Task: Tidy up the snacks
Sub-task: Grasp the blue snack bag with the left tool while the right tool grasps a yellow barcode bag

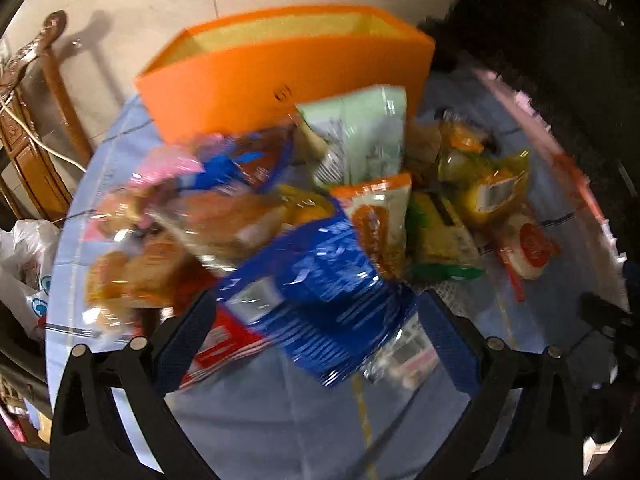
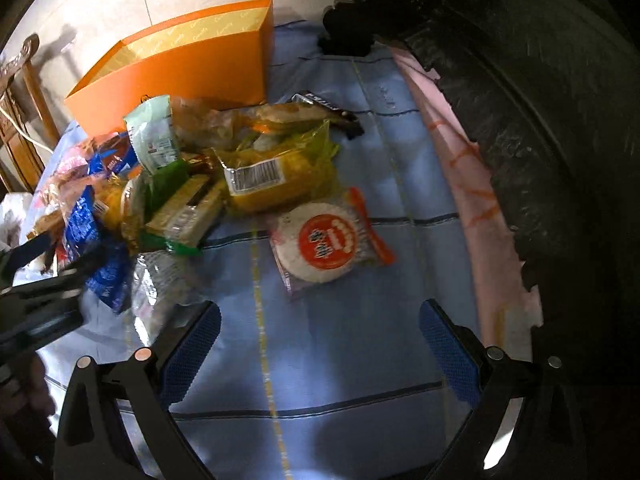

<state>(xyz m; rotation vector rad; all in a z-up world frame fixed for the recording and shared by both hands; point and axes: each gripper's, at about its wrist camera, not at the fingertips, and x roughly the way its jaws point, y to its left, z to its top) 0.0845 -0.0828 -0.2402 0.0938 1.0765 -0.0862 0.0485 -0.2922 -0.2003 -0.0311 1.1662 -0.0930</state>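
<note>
A heap of snack packets lies on a blue tablecloth (image 2: pixel 320 360) in front of an open orange box (image 1: pixel 280 76), which also shows in the right wrist view (image 2: pixel 180 68). My left gripper (image 1: pixel 316 332) is open, its jaws wide on either side of a blue foil packet (image 1: pixel 328 280) at the near edge of the heap. The left wrist view is blurred. My right gripper (image 2: pixel 320 344) is open and empty over bare cloth, just short of a round white cake packet with a red label (image 2: pixel 324 244). The left gripper (image 2: pixel 44 280) shows at the left of the right wrist view.
A yellow packet (image 2: pixel 272 176), a pale green packet (image 2: pixel 154 132), a green-edged cracker pack (image 2: pixel 184 208) and a dark bar (image 2: pixel 328 112) lie in the heap. A dark carved chair back (image 2: pixel 540 120) rises at the right. A wooden chair (image 1: pixel 32 120) stands left.
</note>
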